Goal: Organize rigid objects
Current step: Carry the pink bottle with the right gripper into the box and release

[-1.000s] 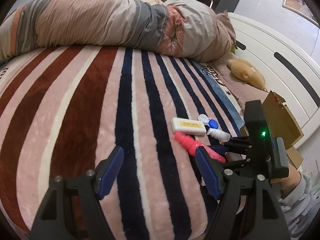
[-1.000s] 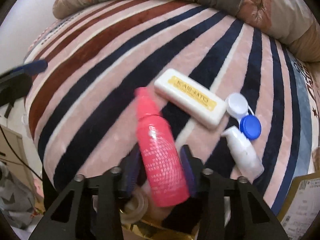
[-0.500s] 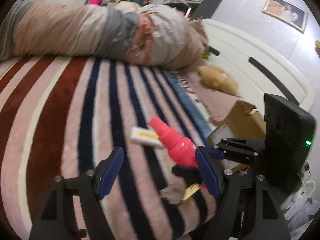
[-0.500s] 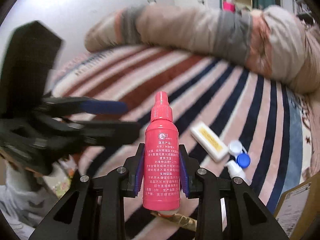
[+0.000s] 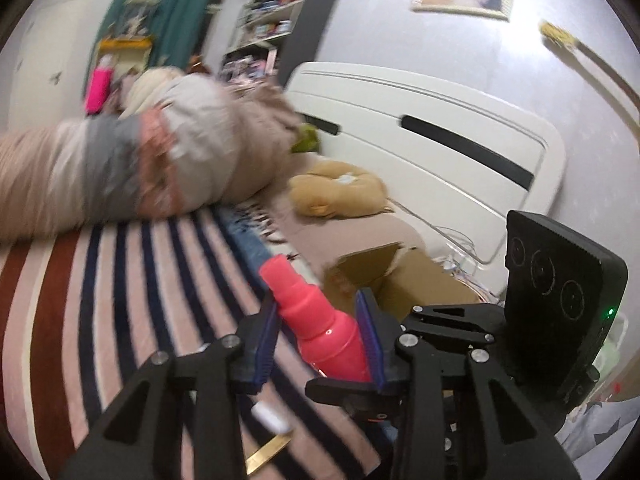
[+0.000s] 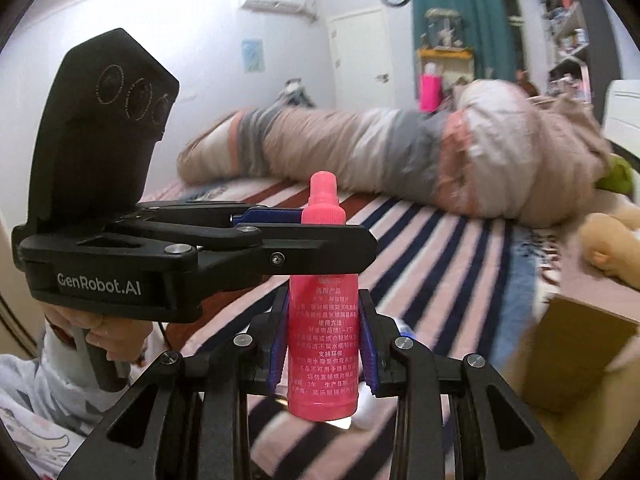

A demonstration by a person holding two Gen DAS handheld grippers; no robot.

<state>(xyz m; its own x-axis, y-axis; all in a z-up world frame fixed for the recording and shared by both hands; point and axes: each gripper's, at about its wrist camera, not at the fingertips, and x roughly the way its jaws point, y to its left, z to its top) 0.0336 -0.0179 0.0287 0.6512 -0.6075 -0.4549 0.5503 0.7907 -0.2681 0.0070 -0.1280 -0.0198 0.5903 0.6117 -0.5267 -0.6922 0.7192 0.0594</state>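
Right tool (image 6: 322, 344) clamps the pink bottle (image 6: 323, 332) upright above the striped bed (image 6: 448, 256); left tool (image 5: 318, 332) closes around its neck.

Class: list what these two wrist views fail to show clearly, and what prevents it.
- Left wrist view: whether the left gripper actually presses the pink bottle; contact is unclear.
- Right wrist view: the bottle's neck, covered by the left gripper's finger.
- Right wrist view: bottle label print, too small to read.
- Both views: rolled duvet, blurred.
- Left wrist view: cardboard box contents, hidden.
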